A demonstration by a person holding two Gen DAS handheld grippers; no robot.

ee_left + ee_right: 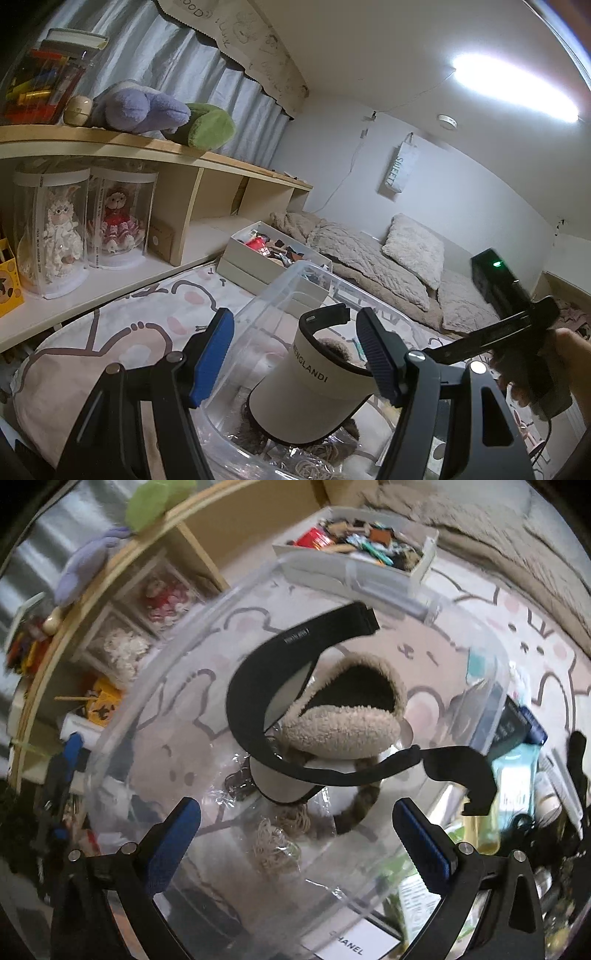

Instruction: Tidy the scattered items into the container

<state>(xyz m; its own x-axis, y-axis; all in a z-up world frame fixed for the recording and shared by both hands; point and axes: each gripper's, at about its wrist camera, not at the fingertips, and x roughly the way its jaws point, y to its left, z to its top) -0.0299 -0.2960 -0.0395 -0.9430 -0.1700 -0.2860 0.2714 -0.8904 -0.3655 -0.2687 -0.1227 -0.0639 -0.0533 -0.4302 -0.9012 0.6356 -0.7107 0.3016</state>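
Note:
A clear plastic container (258, 299) (177, 627) stands on a cartoon-print bed sheet. Inside it lies a cream visor (310, 387) (251, 686) with a black band, on top of beige fluffy earmuffs (340, 723), with a bundle of rubber bands (273, 838) beside them. My left gripper (295, 354) is held at the container's near rim. Its jaws are apart, one blue pad (212, 354) outside the wall, the other inside, and neither presses on anything. My right gripper (295, 806) points down over the container, wide open and empty. A hand (561, 350) holds it at the right.
Several packets and bottles (517, 775) lie scattered right of the container, and a white card (354, 945) in front of it. A white box of small items (266, 251) (354, 542) sits behind. A wooden shelf (147, 144) with dolls and plush toys runs along the left; pillows (413, 247) lie beyond.

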